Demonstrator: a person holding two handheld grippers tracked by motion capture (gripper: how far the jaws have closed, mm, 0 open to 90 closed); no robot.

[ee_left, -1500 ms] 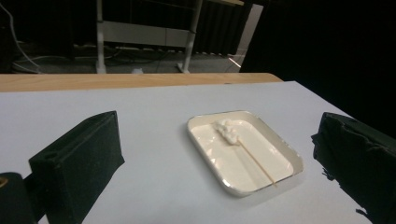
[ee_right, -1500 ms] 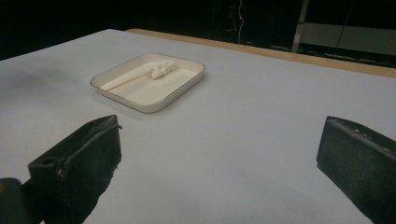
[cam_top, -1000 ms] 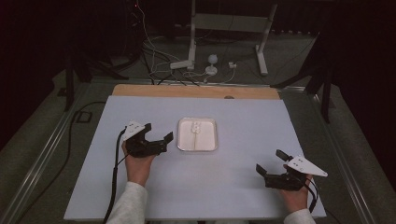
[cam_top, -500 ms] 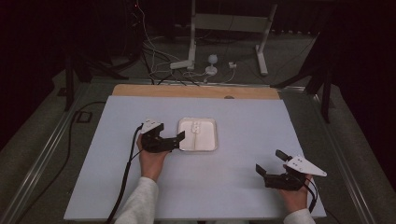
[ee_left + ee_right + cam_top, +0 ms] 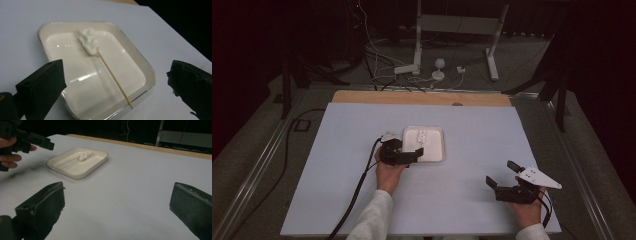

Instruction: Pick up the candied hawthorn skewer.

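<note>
A square white tray (image 5: 149, 73) holds a thin wooden skewer (image 5: 113, 77) with a white lumpy piece (image 5: 87, 41) on its far end. The stick's near end rests on the tray's front rim. My left gripper (image 5: 116, 75) is open just above the tray's near edge, with one jaw on each side of the stick and nothing between them. From above, the left gripper (image 5: 408, 150) sits at the tray's (image 5: 443, 145) front left corner. My right gripper (image 5: 501, 173) is open and empty near the table's front right, well away from the tray (image 5: 75, 176).
A white sheet (image 5: 337, 165) covers the table, with a wooden strip (image 5: 422, 98) along its far edge. Beyond it are cables and a metal stand (image 5: 417, 50) on the floor. The left gripper's cable (image 5: 357, 195) trails toward the front edge.
My left gripper has moved right across the table until its jaws reach over the tray's near left edge. The right gripper has stayed where it was.
</note>
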